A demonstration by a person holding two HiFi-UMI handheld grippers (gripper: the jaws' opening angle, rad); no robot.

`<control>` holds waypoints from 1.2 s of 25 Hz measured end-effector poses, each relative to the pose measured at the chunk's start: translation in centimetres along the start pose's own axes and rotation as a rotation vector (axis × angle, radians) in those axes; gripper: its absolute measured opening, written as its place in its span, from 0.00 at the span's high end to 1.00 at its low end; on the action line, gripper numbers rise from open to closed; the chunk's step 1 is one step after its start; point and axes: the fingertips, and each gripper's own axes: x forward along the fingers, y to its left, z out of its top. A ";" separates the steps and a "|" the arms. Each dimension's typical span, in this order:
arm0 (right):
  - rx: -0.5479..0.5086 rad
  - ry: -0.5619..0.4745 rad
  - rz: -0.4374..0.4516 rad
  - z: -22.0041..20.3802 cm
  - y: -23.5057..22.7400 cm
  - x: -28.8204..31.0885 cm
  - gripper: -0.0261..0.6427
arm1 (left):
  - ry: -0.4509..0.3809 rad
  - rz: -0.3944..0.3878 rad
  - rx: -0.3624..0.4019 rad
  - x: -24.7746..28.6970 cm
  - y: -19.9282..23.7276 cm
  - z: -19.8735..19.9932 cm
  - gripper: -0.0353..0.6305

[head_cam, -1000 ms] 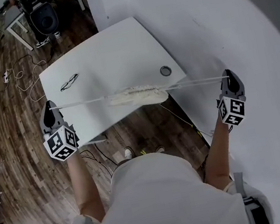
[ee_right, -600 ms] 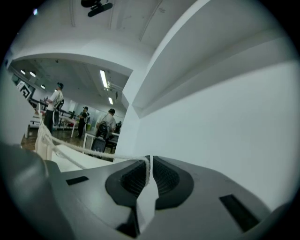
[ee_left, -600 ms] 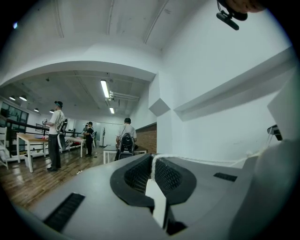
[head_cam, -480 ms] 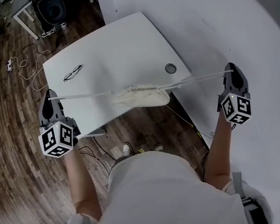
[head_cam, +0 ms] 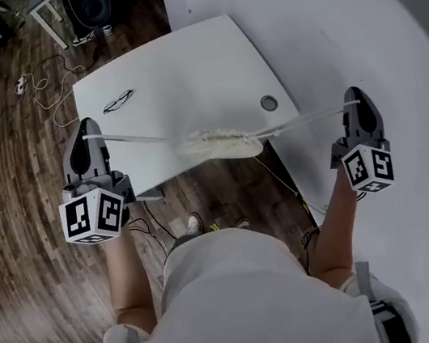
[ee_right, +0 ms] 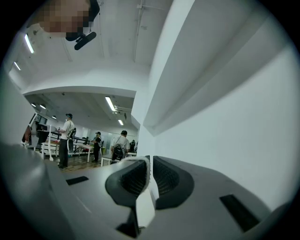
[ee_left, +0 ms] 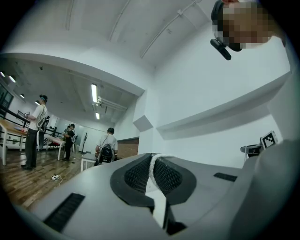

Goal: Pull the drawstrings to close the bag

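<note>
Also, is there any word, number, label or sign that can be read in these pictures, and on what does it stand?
None can be read.
The left cube and right cube bear only black-and-white square patterns, no letters or numbers.
The table and bag show no print.

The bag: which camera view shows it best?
The head view: only there the bag appears, gathered, with the drawstrings running out both sides. The left gripper view and right gripper view show no bag, only drawstrings pinched by the left hand-held gripper and right hand-held gripper.
</note>
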 end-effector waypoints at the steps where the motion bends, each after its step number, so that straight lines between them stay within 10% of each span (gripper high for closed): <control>1: -0.001 0.000 0.013 0.0 0.5 0.1 0.90 | -0.001 0.002 -0.003 -0.3 0.1 0.2 0.92; 30: -0.030 0.034 0.076 -0.8 4.0 1.0 0.90 | 0.016 0.064 -0.048 -3.2 3.7 -0.1 0.92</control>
